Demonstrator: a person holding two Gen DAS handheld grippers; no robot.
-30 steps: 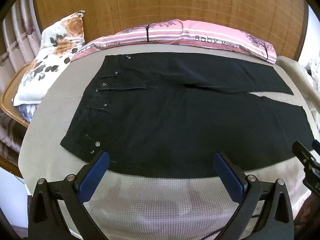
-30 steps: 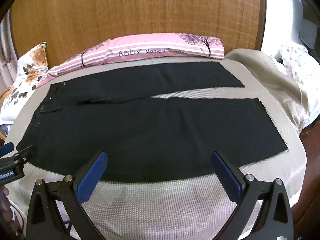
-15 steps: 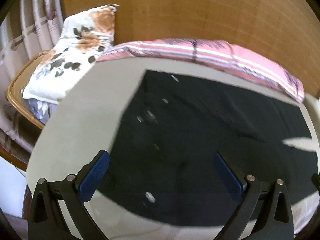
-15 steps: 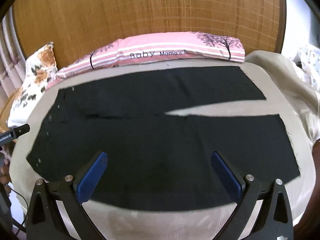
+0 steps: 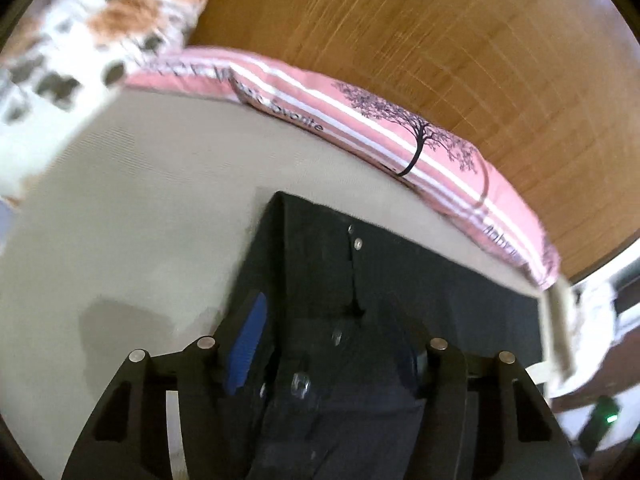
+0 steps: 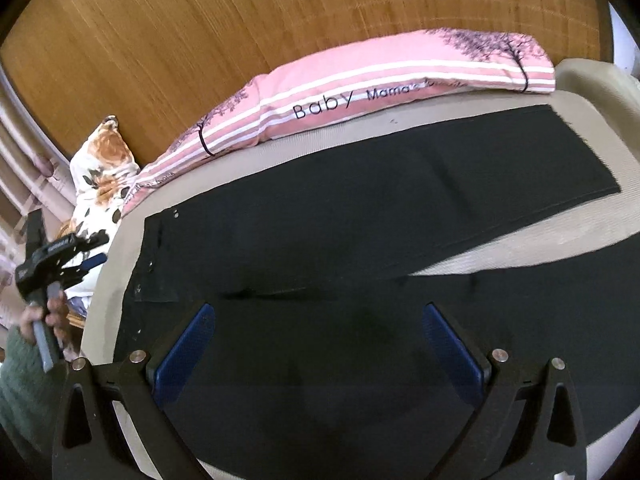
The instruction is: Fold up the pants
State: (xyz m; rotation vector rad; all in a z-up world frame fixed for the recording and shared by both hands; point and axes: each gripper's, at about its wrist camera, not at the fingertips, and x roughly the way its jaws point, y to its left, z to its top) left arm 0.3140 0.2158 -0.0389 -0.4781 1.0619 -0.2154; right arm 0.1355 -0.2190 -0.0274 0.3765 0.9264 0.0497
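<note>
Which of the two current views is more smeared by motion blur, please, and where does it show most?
Left wrist view: clearly more blurred, the floral pillow smeared and the wooden headboard streaked. Right wrist view: mostly sharp, the "Baby" lettering on the pink striped pillow readable, though fisheye distortion bends the black pants and bed edge.

The left wrist camera is looking steeply down from very close at the waistband end of the black pants (image 5: pixel 400 300), rolled so that the pink pillow (image 5: pixel 400 136) is slanting across its frame. The right wrist camera is sitting farther back, taking in both legs of the pants (image 6: pixel 360 240). Both views are sharing the waistband, the pink pillow and the wooden headboard (image 6: pixel 200 40).
</note>
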